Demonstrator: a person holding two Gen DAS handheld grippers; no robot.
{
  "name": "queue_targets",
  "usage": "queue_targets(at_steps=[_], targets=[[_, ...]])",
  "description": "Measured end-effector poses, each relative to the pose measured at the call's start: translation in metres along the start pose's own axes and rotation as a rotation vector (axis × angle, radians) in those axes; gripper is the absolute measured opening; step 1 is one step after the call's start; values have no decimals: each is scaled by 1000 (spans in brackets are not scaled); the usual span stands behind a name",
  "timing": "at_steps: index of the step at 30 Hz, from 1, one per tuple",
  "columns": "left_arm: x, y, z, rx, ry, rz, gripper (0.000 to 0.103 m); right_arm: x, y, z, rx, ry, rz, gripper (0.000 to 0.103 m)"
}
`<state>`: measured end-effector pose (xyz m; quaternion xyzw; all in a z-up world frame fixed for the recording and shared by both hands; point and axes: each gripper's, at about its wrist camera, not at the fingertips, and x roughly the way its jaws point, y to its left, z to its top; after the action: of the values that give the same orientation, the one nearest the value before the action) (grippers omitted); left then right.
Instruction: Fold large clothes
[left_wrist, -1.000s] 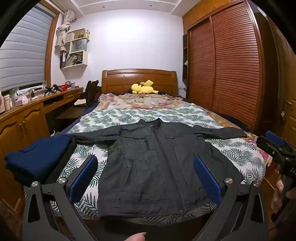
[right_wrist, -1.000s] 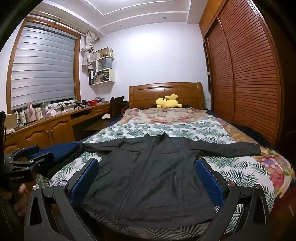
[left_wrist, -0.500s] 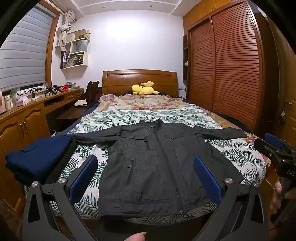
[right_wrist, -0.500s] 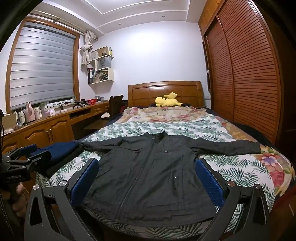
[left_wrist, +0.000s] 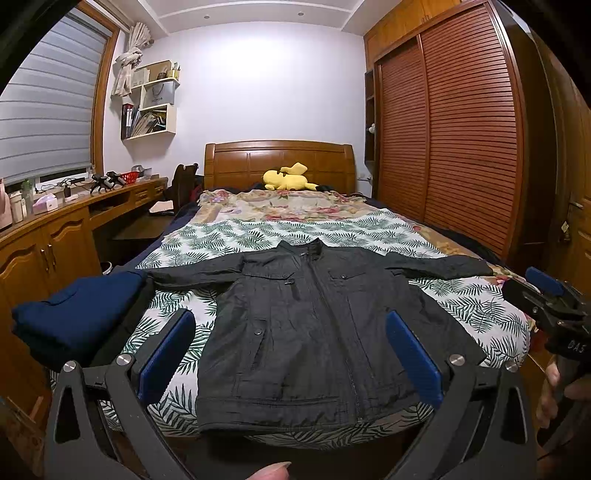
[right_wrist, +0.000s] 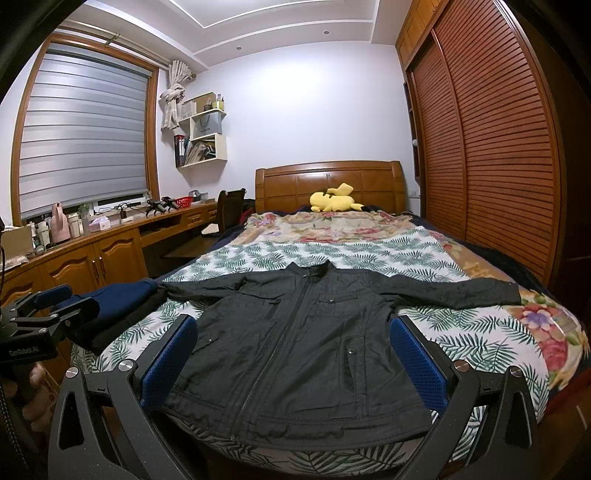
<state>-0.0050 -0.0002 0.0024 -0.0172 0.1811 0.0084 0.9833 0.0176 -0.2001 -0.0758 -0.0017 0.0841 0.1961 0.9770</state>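
A dark grey jacket (left_wrist: 314, 332) lies flat, front up and zipped, on the bed's leaf-print sheet (left_wrist: 476, 306), sleeves spread to both sides; it also shows in the right wrist view (right_wrist: 295, 347). My left gripper (left_wrist: 291, 350) is open and empty, held above the jacket's hem at the foot of the bed. My right gripper (right_wrist: 291, 354) is open and empty, likewise over the hem. Each gripper shows at the edge of the other's view: the right one (left_wrist: 546, 299) and the left one (right_wrist: 48, 314).
A folded navy garment (left_wrist: 77, 314) on darker folded clothes lies at the bed's left corner. A yellow plush toy (left_wrist: 286, 179) rests by the wooden headboard. A wooden desk and cabinets (left_wrist: 44, 240) run along the left; a louvred wardrobe (left_wrist: 461, 147) stands on the right.
Both grippers have drifted slightly; the jacket lies unmoved. Both stay open.
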Motion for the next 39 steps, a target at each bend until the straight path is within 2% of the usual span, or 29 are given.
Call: queue_targets(at_steps=[39], targets=[[-9, -10, 6, 21, -22, -2, 103, -2, -1, 0, 10, 2, 3, 103]])
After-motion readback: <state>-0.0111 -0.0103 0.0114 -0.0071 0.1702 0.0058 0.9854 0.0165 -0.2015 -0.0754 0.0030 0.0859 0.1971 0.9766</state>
